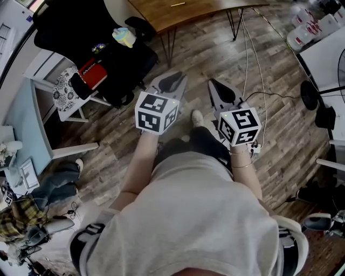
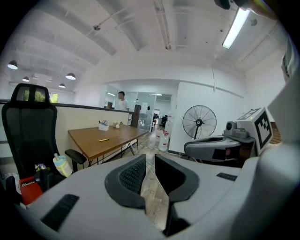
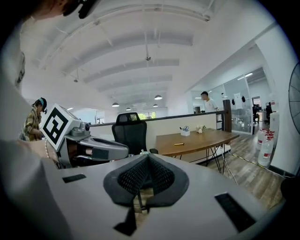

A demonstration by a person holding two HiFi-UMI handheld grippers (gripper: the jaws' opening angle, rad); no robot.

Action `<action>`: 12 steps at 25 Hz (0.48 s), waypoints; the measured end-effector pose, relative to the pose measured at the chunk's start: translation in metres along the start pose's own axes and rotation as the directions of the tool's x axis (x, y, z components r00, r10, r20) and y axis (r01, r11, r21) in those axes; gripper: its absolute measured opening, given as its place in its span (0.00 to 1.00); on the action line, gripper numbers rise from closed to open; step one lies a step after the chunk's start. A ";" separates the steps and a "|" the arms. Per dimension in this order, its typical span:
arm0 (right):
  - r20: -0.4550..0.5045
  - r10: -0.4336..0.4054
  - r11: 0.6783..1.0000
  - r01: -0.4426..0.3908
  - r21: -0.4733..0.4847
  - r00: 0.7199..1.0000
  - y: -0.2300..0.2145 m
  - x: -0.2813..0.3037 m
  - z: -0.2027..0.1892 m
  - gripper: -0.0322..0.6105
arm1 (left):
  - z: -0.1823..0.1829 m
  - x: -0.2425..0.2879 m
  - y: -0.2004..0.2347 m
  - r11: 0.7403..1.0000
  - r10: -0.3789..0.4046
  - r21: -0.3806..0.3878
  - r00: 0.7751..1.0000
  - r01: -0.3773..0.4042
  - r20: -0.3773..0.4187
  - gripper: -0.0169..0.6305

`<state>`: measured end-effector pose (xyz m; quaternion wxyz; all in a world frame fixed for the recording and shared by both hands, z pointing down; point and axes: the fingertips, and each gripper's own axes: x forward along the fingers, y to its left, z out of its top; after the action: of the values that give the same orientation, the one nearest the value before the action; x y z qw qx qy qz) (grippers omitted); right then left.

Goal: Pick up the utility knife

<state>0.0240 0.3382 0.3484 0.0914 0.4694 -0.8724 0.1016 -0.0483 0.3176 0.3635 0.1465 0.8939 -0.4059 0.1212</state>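
Left gripper (image 1: 173, 81) (image 2: 150, 159), held at the wearer's waist and well apart from the table (image 1: 161, 13) (image 2: 119, 136), is standing released: its dark pads (image 2: 133, 176) are sitting slightly apart, with only floor planks (image 1: 269, 124) showing through the narrow gap. Right gripper (image 1: 213, 83) (image 3: 147, 157), riding alongside it at about the same height, is staying clenched on nothing, its pad tips meeting in a point. Both are pointing toward the table across bare floor, each one showing in the other's view as a grey body carrying a marker cube (image 1: 156, 112). A slim yellow item (image 2: 103, 139) (image 3: 178, 144), too small to confirm as the utility knife, is lying flat on the table top toward its near edge, clear of both grippers. A white pen holder (image 2: 103, 125) (image 3: 185, 131) is standing farther back on the same top. A black office chair (image 2: 30, 126) (image 3: 129, 129) is standing just beside the table's left end, with a bottle (image 1: 124, 36) (image 2: 61, 165) and a red pack (image 1: 92, 73) resting by its seat. A person (image 2: 122, 101) (image 3: 206, 101) is standing behind the table, beyond a low partition. A pedestal fan (image 2: 199, 123) is standing to the right of the table, well apart from it, and white jugs (image 3: 266, 145) are sitting on the floor past the table's right end.
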 end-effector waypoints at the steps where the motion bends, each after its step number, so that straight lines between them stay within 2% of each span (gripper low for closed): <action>1: -0.002 -0.001 1.000 0.001 0.003 1.000 -0.002 0.002 -0.001 0.07 | -0.001 0.003 0.001 1.000 -0.001 -0.001 1.000 0.001 -0.004 0.15; 8: -0.010 0.008 1.000 -0.008 0.015 1.000 -0.029 0.030 -0.002 0.07 | -0.003 0.031 0.023 1.000 0.026 0.011 0.998 -0.025 -0.054 0.28; 12: -0.007 0.031 0.999 -0.031 0.015 0.999 -0.055 0.059 0.006 0.07 | 0.006 0.057 0.046 0.998 0.060 0.007 0.996 -0.060 -0.063 0.28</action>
<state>0.0375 0.2596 0.3627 0.0895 0.4559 -0.8785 0.1111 -0.0463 0.2474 0.3842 0.1532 0.8774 -0.4274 0.1547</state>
